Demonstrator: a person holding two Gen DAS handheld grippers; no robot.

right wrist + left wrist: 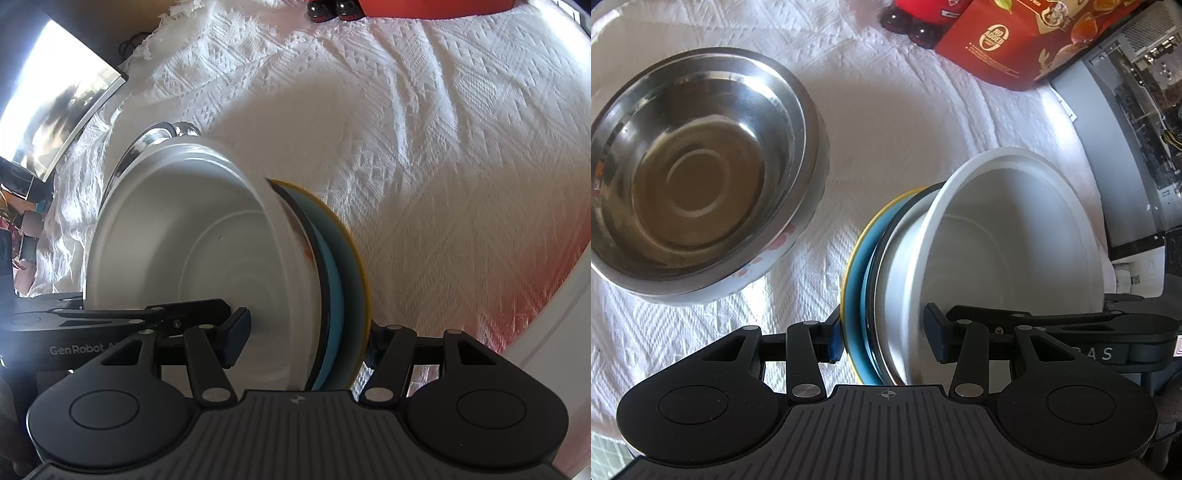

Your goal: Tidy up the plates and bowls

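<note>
White bowl, nested in a blue plate with a yellow rim, is tilting between both grippers. Left gripper and right gripper jaws are clamping this stack above the white-clothed tabletop; a steel bowl is sitting nearby.

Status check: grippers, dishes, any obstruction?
Left gripper, right gripper clamp white bowl stacked on blue plate. Steel bowl apart. Nothing obstructing.

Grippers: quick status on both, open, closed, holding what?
Left gripper: shut on the stack of dishes, white bowl inside.
Right gripper: shut on the same stack, opposite side.
</note>
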